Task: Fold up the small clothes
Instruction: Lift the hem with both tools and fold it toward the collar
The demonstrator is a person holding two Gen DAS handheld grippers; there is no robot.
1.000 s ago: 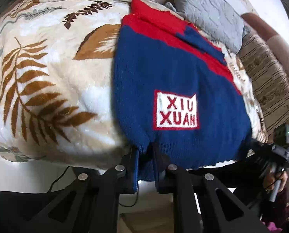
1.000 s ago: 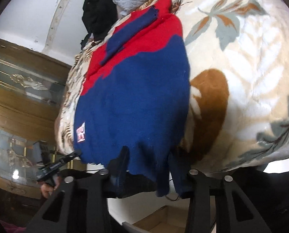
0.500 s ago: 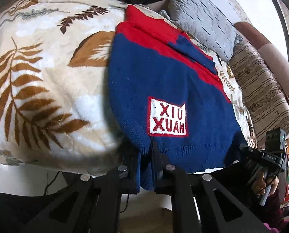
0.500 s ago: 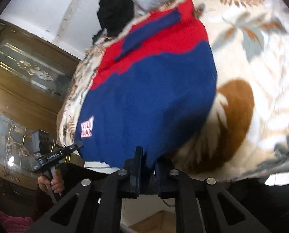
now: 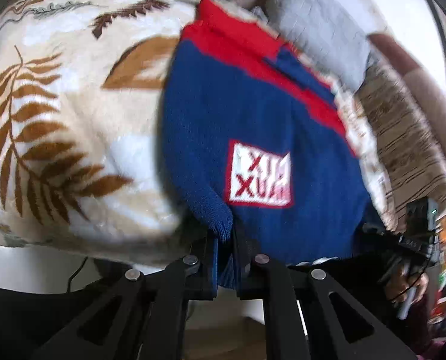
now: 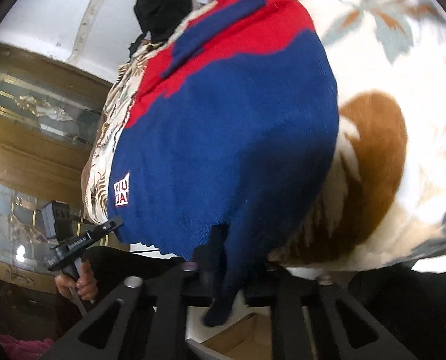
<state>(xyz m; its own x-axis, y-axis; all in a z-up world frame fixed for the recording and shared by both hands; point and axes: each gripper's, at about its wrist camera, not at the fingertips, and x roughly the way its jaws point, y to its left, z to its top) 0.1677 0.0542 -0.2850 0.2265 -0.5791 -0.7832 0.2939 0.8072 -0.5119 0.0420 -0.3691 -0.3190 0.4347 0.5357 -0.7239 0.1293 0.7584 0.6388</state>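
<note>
Legible text appears on one item only: a white rectangular patch (image 5: 259,174) with a red border, set on the blue body of the knitted sweater (image 5: 253,114).

Left wrist view: the patch carries two rows of red capital letters. Motion blur smears them. The lower row begins "XU"; the upper row shows an "X" and upright strokes. The remaining characters cannot be read.

Right wrist view: the same patch (image 6: 122,190) sits at the sweater's left edge and is seen at a steep angle. The upper row reads "XIU". The lower row reads "UA"; its other letters are cut off by the fold.

Small white lettering on the other gripper (image 6: 82,241) in this view is too small to read.
</note>
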